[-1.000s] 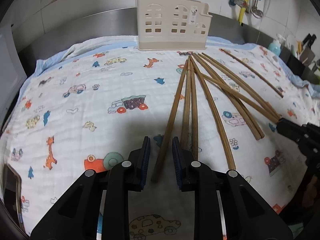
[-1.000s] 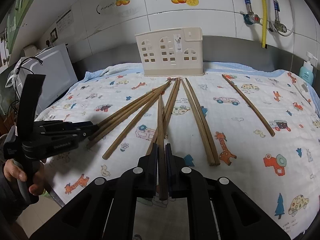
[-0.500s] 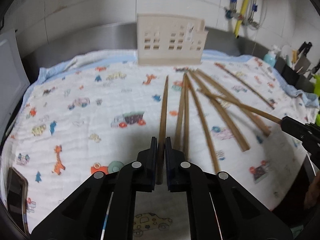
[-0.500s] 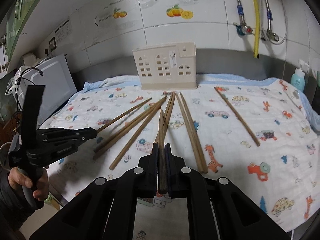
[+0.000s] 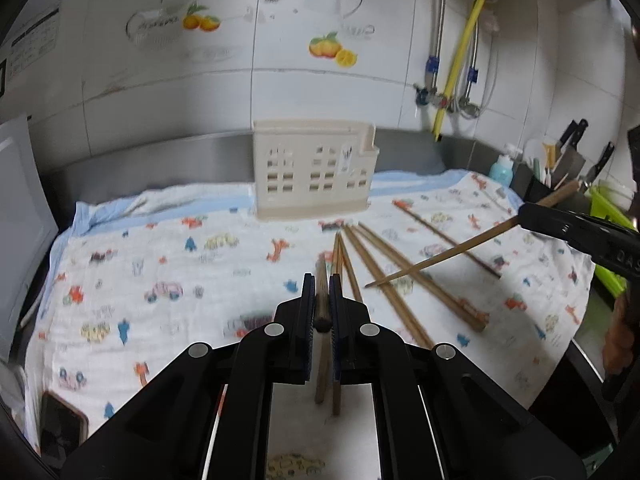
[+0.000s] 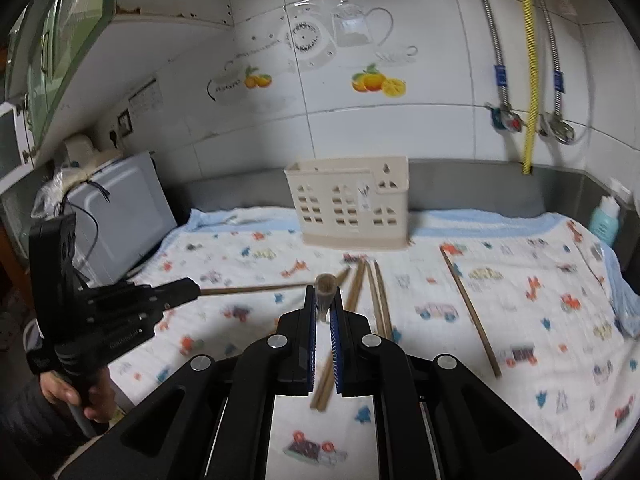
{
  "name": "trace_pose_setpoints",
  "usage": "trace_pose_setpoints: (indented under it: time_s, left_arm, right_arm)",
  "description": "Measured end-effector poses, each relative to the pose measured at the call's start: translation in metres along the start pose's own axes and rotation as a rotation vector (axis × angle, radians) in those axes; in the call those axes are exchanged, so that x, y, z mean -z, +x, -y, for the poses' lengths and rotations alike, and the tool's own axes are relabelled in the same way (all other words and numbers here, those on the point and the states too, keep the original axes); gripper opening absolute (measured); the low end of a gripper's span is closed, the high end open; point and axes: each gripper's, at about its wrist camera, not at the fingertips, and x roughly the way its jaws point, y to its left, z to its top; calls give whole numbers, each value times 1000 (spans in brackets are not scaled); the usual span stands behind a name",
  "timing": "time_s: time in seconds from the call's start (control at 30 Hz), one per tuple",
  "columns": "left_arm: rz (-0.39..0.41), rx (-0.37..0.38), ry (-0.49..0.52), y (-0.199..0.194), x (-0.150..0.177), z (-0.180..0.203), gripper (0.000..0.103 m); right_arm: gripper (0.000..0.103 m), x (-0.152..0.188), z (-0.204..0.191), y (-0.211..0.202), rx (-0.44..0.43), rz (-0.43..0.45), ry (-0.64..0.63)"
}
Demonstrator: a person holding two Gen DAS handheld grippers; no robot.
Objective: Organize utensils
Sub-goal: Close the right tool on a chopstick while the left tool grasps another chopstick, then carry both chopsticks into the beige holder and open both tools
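Wooden chopstick (image 5: 321,296) is clamped in the left gripper (image 5: 321,300), another chopstick (image 6: 325,292) in the right gripper (image 6: 324,308), loose chopsticks (image 5: 384,280) on the printed cloth (image 5: 160,280) beyond, cream utensil holder (image 5: 314,174) farthest ahead.

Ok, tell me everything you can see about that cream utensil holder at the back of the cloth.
The cream holder looks like moulded plastic, a box shaped like a house front with rows of small square and arched window cut-outs. One top corner steps down, with a keyhole-shaped hanging hole beside it. It stands upright at the back of the printed cloth, against the steel backsplash. It looks empty, and neither gripper touches it.
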Motion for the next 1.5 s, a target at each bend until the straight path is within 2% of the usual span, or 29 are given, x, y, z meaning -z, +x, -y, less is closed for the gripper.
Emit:
trace_pose_setpoints:
  time_s: [0.23,0.53,0.77,0.9,1.07,1.2,1.33,1.5]
  left_arm:
    - [10,38,19,3,-32,-1,6]
    - [38,45,85,12,-89,1,6]
    - [76,39,118,17,-133,4,5]
    - [136,31,136,10,-164,5,5]
    - [221,-5,164,7,-209,9,5]
    - [295,-34,160,10,-242,8,5]
    - [340,-71,149,24,-266,6,5]
    - [350,-96,112,57,-278,-5,5]
  right_arm:
    - [6,-49,0,11,-22,-14,-51]
    - [6,-140,12,21,84,-10,-172]
    - [6,-188,29,61,174,-59,-210]
    - [6,-199,40,86,195,-80,-204]
    - [6,-205,50,122,183,-163,-193]
    - [6,-204,56,138,189,-194,-184]
    - [6,-200,63,152,175,-227,-161]
    - [6,-194,65,161,156,-237,-164]
